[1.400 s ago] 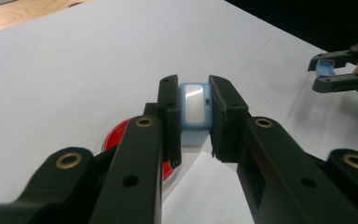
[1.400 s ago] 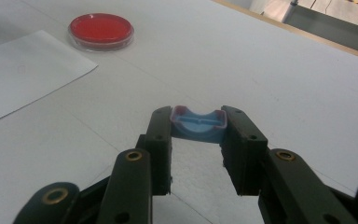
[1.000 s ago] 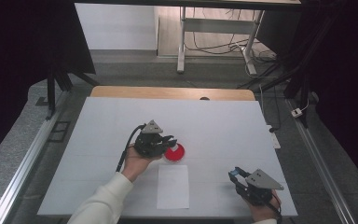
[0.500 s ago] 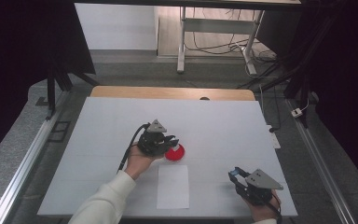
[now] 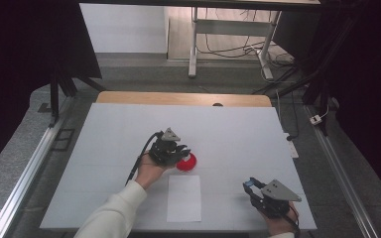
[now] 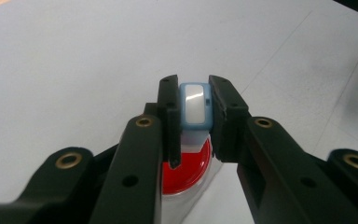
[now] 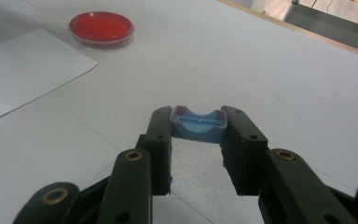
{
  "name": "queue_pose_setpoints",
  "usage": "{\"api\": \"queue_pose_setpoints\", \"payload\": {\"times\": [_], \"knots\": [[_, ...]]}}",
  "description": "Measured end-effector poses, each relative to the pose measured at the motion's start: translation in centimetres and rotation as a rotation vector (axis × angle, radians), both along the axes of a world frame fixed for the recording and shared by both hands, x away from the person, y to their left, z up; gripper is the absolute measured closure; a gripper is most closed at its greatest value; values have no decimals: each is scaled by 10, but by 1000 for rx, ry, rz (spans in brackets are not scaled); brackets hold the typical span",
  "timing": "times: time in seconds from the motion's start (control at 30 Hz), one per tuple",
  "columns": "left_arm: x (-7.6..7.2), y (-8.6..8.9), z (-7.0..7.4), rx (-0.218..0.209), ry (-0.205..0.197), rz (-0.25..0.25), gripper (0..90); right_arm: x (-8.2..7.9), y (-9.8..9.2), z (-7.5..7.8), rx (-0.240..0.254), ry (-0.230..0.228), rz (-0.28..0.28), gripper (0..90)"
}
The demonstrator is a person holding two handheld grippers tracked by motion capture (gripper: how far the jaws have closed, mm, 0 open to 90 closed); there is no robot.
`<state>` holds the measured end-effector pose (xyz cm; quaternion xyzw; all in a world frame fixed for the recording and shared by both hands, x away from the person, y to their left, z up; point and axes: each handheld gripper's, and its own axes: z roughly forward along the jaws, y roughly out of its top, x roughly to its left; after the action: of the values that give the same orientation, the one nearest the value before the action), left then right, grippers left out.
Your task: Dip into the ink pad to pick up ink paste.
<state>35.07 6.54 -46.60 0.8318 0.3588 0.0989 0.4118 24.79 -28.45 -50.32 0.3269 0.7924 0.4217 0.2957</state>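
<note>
a lab recording bay: a white table (image 5: 104, 148) framed by aluminium rails (image 5: 22, 173), black curtains (image 5: 25, 44), loose cables (image 5: 228, 47) on the floor.

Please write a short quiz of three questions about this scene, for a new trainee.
1. True or false: the left gripper is shut on a small blue and white piece.
2. What lies on the table directly under the left gripper?
A. a red dish
B. a green cup
C. a metal spoon
3. Fill in: the right gripper holds a small ____ cap between its fingers.

Key:
1. True.
2. A, the red dish, next to the sheet of paper.
3. Blue; the blue cap is pinched at both ends.
</note>
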Motion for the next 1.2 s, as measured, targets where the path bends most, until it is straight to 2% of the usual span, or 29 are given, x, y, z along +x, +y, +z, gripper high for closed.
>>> {"api": "queue_pose_setpoints", "payload": {"times": [0.3,0.77,1.2], "knots": [[5,-5,-8,54,6,0,757,0,-1,-1,7,-1,-1,641],[12,-8,-18,95,8,5,758,0,-2,0,6,2,-5,641],[14,-7,-21,128,-3,11,758,0,-3,0,6,3,-8,640]]}}
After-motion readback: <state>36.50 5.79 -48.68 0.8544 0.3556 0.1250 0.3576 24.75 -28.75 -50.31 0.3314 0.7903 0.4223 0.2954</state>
